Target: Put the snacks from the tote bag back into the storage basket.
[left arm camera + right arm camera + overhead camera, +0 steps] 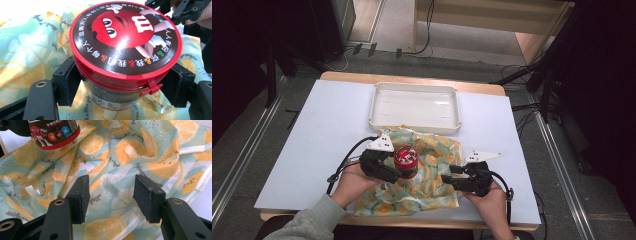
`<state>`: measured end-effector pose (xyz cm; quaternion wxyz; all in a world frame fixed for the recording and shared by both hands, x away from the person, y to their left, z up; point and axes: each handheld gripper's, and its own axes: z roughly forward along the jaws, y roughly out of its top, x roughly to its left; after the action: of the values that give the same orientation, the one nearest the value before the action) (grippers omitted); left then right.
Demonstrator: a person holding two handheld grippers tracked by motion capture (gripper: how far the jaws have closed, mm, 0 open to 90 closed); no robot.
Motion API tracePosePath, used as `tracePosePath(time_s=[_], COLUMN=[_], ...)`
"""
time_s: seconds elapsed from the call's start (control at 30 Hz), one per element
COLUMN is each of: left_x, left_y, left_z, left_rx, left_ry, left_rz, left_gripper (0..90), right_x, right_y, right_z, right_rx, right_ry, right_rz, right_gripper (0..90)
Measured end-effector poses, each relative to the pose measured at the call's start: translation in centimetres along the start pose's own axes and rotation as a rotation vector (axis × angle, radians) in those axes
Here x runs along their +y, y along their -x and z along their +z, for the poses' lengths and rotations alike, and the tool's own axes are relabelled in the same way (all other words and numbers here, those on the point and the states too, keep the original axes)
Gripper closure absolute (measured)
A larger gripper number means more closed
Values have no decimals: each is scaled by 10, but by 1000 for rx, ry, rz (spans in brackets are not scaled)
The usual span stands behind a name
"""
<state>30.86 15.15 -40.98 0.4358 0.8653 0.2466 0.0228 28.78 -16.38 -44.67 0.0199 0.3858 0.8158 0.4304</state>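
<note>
A round red candy can (pixel 405 159) with a cartoon lid (pixel 125 35) stands upright over the middle of a crumpled citrus-print cloth (pixel 427 180). My left gripper (pixel 398 171) is shut on the can, with one black pad (pixel 65 83) pressed to each side of its body. Whether the can's base touches the cloth I cannot tell. My right gripper (pixel 453 176) hangs open low over the right part of the cloth (pixel 150 157), nothing between its pads (pixel 80 197). From the right gripper view the can's lower part (pixel 53 132) shows at the upper left.
An empty white tray (pixel 414 90) sits just behind the cloth at the table's back. A pale sheet (pixel 322 145) covers the tabletop, bare to the left and right of the cloth. Cables trail on the floor beyond the table.
</note>
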Motion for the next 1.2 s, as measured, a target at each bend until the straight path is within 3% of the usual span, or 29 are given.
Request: tracePosePath(time_s=[0.73,1.2], left_x=[1,16], left_y=[-2,-7], left_z=[-26,-41], left_rx=[26,38], left_ry=[-8,-13], left_rz=[-14,-21], left_gripper=[262,261], right_x=[5,6], right_y=[-1,-1], right_z=[6,6], right_rx=[17,18], right_ry=[-5,0], right_rz=[-21,-9], right_gripper=[475,468])
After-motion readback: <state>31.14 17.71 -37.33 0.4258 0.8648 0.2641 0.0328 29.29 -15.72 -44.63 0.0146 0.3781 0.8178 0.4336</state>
